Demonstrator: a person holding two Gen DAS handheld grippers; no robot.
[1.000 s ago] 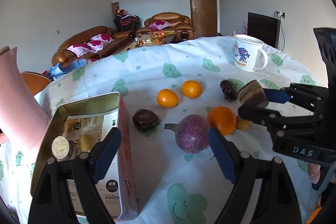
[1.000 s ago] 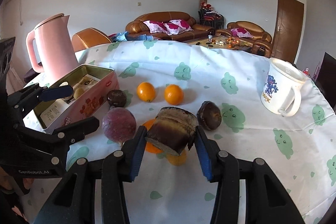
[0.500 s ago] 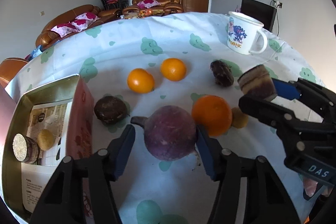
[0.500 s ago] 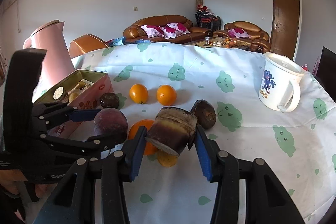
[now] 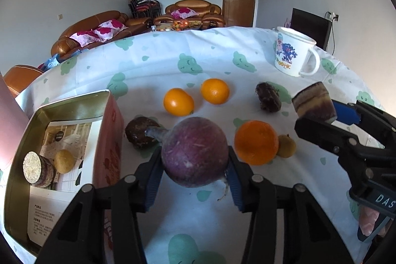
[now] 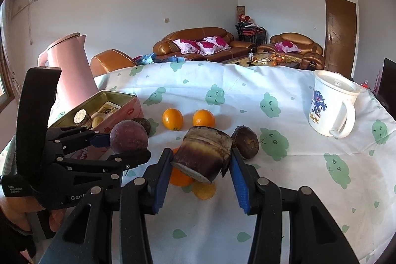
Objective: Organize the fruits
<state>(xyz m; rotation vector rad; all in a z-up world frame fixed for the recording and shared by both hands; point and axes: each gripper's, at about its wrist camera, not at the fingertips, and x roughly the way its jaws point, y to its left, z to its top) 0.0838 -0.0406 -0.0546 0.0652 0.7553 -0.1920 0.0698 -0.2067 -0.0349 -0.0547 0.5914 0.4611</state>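
Both grippers loaded over the table.
Left gripper (image 5: 195, 165): jaws closing, pads against the purple round fruit (image 5: 195, 151). Right gripper (image 6: 201, 166) clamps a brown cane stub (image 6: 203, 155), raised above the large orange (image 5: 256, 142); open tin (image 5: 61, 105) at left.

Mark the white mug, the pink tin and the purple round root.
white mug (image 6: 329, 105), right wrist view, its side.
pink tin (image 5: 109, 140), left wrist view, its outer wall.
purple round root (image 5: 195, 152), left wrist view, its middle.
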